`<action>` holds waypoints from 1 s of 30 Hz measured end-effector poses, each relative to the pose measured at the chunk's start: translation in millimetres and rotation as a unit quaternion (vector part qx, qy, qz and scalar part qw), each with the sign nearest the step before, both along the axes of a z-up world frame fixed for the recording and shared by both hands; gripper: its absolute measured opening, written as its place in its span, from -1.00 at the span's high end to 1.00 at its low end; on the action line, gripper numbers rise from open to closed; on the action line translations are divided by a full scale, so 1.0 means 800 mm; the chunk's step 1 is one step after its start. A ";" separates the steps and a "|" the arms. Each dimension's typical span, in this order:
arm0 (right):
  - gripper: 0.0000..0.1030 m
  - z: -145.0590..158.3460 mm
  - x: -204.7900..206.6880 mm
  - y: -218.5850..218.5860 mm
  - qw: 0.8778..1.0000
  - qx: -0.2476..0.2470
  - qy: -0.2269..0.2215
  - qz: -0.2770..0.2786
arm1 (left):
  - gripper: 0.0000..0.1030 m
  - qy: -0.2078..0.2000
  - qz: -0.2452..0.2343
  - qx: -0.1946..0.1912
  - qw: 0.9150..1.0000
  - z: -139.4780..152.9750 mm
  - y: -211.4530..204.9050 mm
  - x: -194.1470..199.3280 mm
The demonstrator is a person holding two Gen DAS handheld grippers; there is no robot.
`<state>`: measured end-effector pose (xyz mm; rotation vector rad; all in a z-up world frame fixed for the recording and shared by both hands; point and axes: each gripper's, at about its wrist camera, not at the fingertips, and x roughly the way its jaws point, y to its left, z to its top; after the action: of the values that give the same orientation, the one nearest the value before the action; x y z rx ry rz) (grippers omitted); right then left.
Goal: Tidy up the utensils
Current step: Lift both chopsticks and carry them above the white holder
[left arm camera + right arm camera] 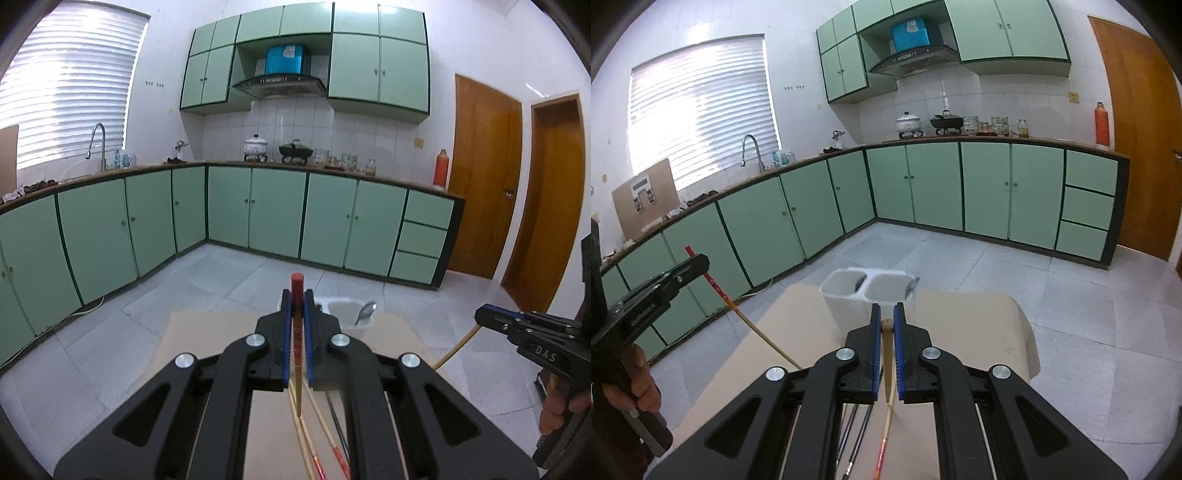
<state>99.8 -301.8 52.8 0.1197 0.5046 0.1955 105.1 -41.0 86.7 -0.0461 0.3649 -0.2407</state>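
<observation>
Now left gripper (297, 306) (closed) pinching one chopstick (297, 295), right gripper (886, 321) likewise one (887, 328)

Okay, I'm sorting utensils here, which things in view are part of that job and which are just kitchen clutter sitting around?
Part of the job:
- red-topped chopstick in the left claw
- plain chopstick in the right claw
- white two-compartment holder
- spoon in the holder
- loose chopsticks on the table

Just lying about:
- white pot
- black wok
- orange thermos

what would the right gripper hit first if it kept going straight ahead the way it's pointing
Most likely the white two-compartment holder standing on the table just beyond the right gripper, which grips a plain chopstick. Depth is unclear, so it might pass just above the rim.
</observation>
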 end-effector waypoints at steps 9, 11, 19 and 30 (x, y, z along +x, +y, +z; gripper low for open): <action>0.87 0.060 0.012 0.002 0.999 -0.010 -0.045 0.017 | 0.90 -0.047 -0.006 -0.014 0.999 0.051 -0.006 0.003; 0.87 0.073 0.016 0.005 0.998 -0.014 -0.055 0.020 | 0.90 -0.057 -0.007 -0.018 0.998 0.062 -0.008 0.005; 0.87 0.109 0.043 0.009 0.996 -0.017 -0.086 0.016 | 0.90 -0.085 -0.004 -0.030 0.996 0.093 -0.015 0.025; 0.87 0.096 0.119 0.025 0.996 -0.046 -0.081 0.002 | 0.90 -0.081 0.007 -0.019 0.997 0.081 -0.043 0.107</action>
<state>194.7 -281.9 129.6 0.0124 0.3514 0.1848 191.0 -75.5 151.7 -0.0654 0.1983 -0.2350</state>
